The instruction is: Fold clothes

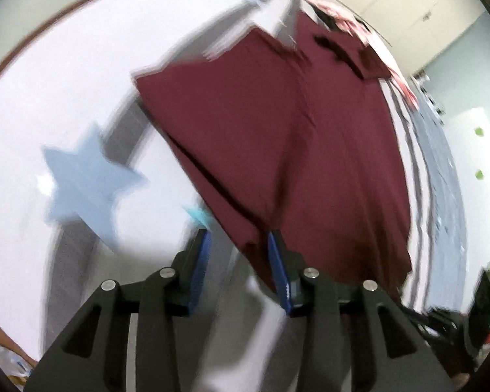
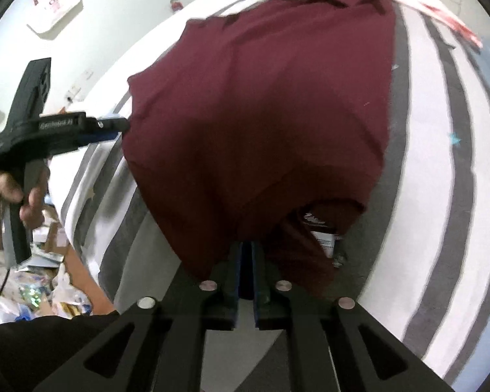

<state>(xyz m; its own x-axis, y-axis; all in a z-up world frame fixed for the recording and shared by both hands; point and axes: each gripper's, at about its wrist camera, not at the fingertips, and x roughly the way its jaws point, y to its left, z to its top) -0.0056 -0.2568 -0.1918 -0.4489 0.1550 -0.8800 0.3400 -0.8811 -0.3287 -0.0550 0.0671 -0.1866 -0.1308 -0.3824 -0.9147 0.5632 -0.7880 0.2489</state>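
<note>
- Left black two-finger gripper (image 1: 238,248), blue ribbed pads parted, hangs over the near edge of the smooth maroon cotton shirt (image 1: 277,137); nothing pinched.
- Right black gripper (image 2: 246,254), jaws nearly together, clamps the shirt's near hem on the grey-and-white striped bedsheet (image 2: 441,196).

the dark red cotton t-shirt (image 2: 258,104) lies spread on the grey-and-white striped bedsheet (image 2: 441,196) of the bed, its near hem at the bed's near edge. a pink-and-white patterned cloth (image 2: 441,6) lies behind it at the far edge. the left gripper (image 2: 114,125) is at the shirt's left edge; the right gripper (image 2: 246,261) sits at the near hem.
</note>
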